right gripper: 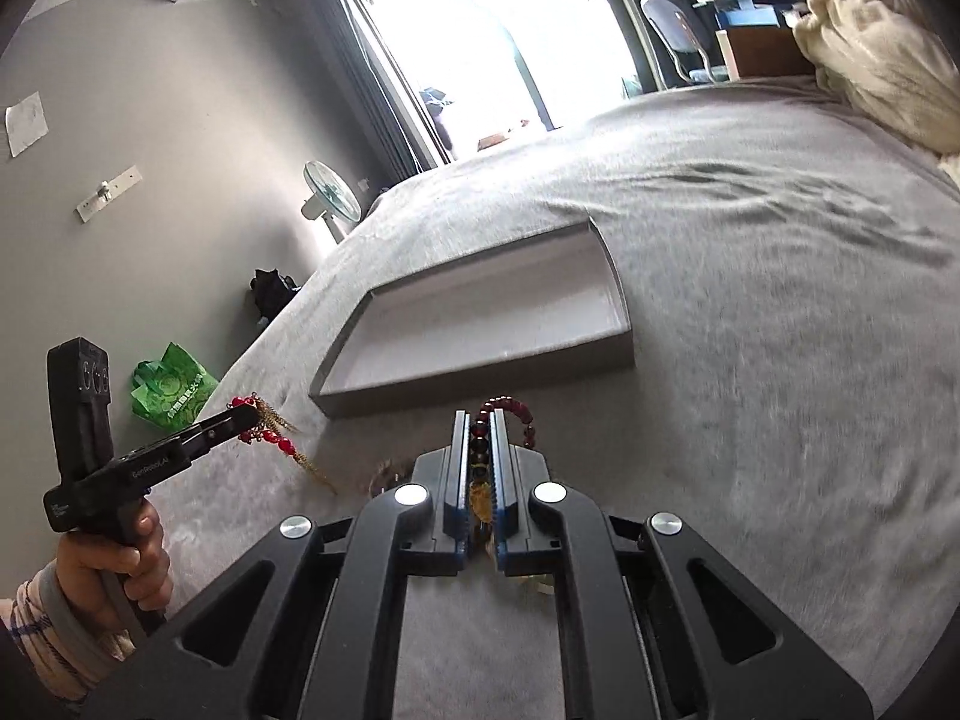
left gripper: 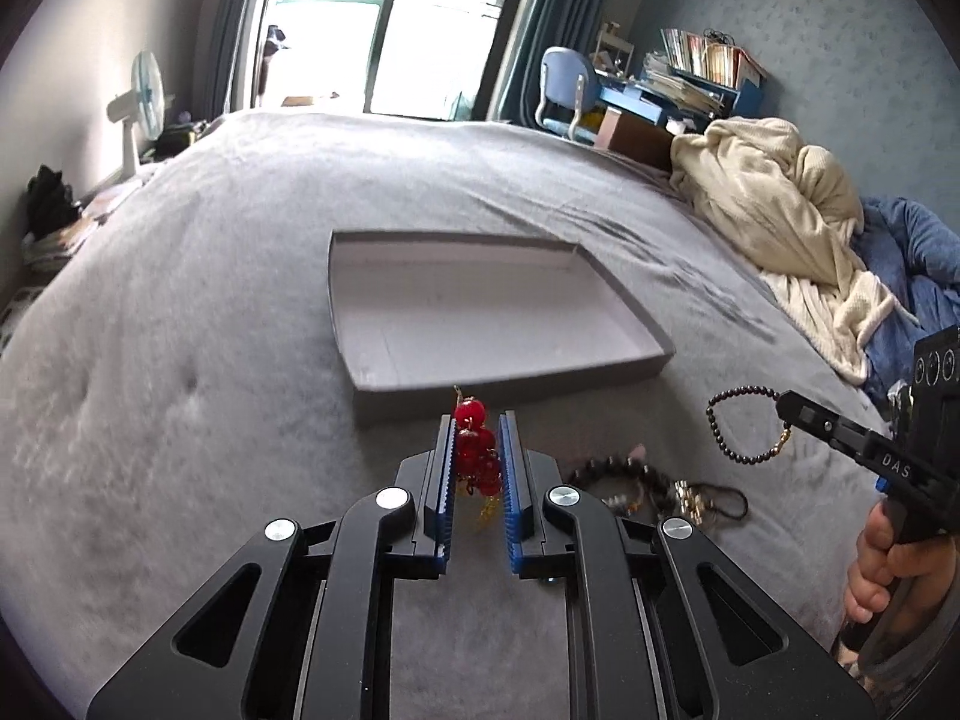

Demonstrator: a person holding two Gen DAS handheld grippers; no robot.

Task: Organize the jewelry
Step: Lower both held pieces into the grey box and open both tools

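Left wrist: L gripper (left gripper: pixel 477 420) clamps red beads (left gripper: pixel 474 450) lower centre; R gripper (right gripper: pixel 479 420) pinches dark bracelet (right gripper: pixel 510 414) (tray (left gripper: pixel 636 372) just beyond).

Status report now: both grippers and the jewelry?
Left gripper shut on red bead bracelet. Right gripper shut on dark bead bracelet. Tray ahead, unobstructed.

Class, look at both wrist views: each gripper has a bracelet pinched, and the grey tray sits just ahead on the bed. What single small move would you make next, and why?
Probably carry the left gripper forward over the tray before opening. It is shut on the red bead bracelet, which hangs short of the tray's near wall, and nothing lies in the tray. The right gripper, shut on the dark bead bracelet, can follow.
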